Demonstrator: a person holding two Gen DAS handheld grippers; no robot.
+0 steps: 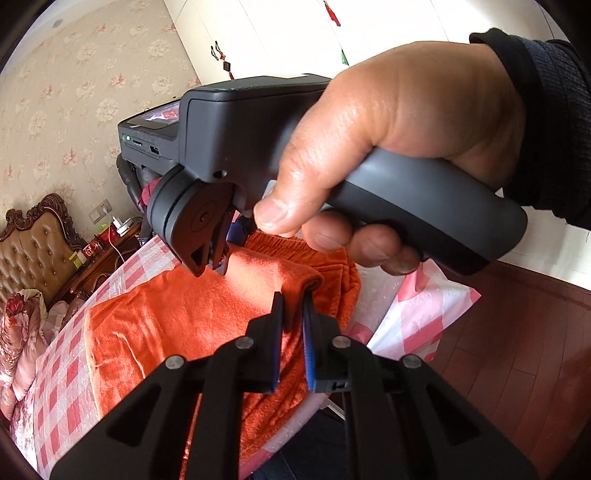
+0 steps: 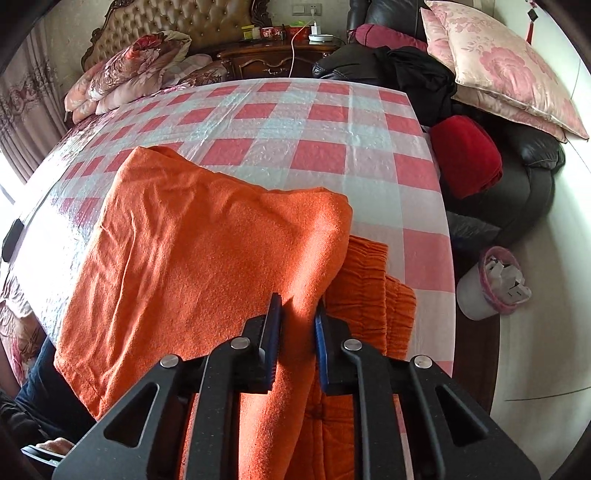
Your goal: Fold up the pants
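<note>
Nearby, paper-filled bin point(image 2: 493, 284)

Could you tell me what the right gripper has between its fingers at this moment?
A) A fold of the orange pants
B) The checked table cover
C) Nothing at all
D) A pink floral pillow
A: the right gripper pinches a fold of the orange pants.

This was a home bedroom: a bed point(image 2: 332, 122) with a tufted headboard point(image 2: 192, 22), floral wallpaper point(image 1: 92, 74), a wooden nightstand point(image 2: 273, 62) and pink pillows point(image 2: 491, 70).
</note>
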